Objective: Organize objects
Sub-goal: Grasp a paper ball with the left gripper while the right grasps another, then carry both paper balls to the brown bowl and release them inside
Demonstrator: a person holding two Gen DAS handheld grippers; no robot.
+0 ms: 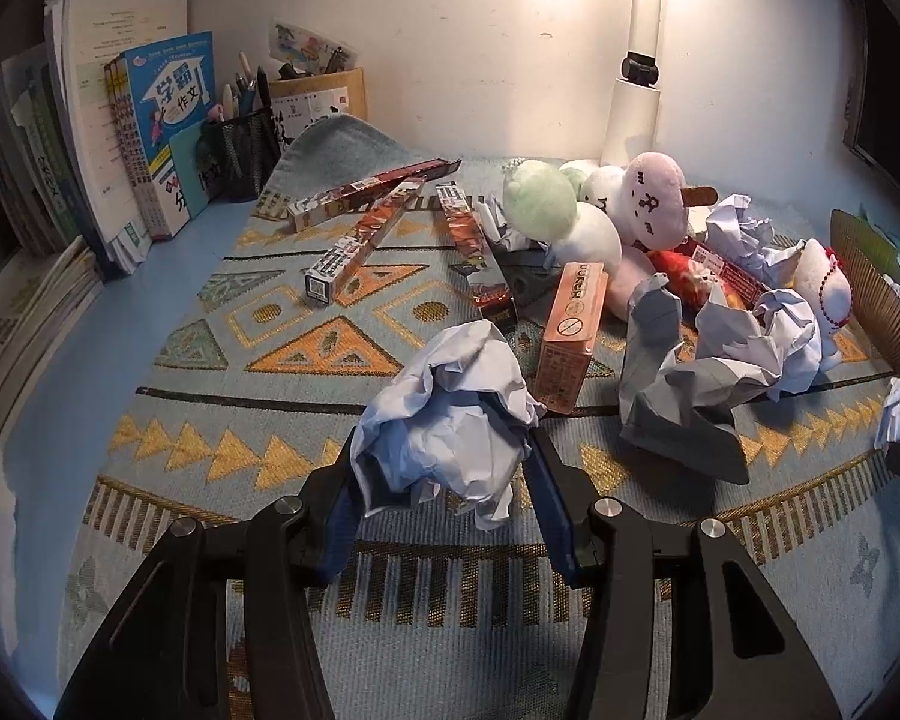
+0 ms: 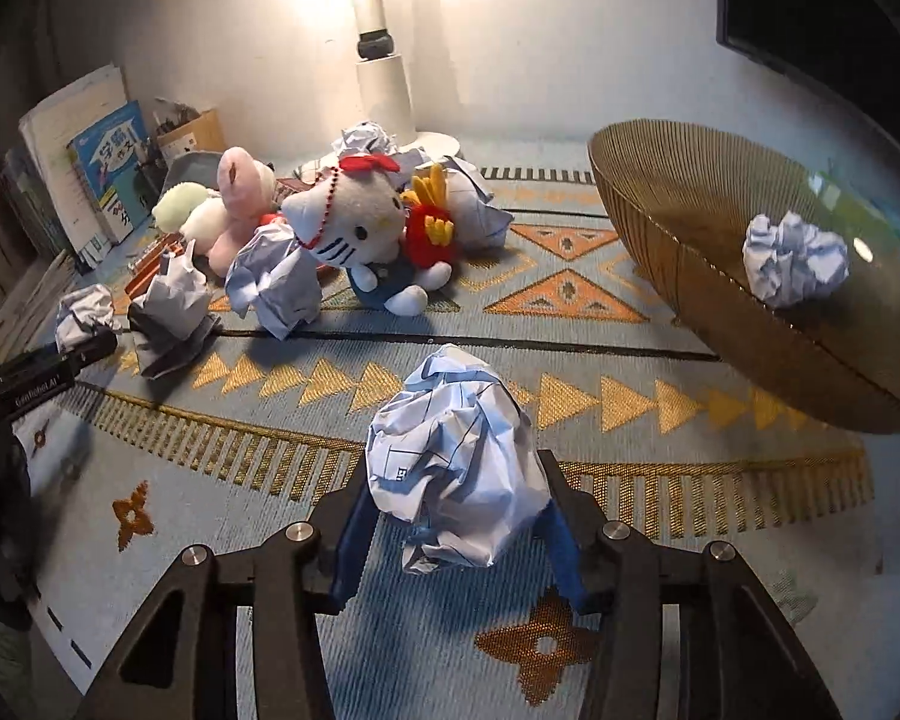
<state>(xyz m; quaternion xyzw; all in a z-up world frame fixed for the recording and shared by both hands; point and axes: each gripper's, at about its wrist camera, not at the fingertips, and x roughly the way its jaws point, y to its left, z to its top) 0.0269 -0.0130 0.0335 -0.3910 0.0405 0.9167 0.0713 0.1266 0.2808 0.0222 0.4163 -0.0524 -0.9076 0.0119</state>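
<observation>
My left hand-held gripper [image 1: 444, 468] clenches a crumpled paper ball [image 1: 450, 420]. My right hand-held gripper [image 2: 456, 498] clamps another paper wad [image 2: 456, 480], near the woven basket [image 2: 660, 228] holding one crumpled sheet [image 2: 795, 264].

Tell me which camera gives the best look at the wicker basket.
The right wrist view: the wicker basket shows its rim, wall and inside, with a crumpled paper ball in it. The left wrist view catches only a sliver of its wall at the right edge.
</observation>
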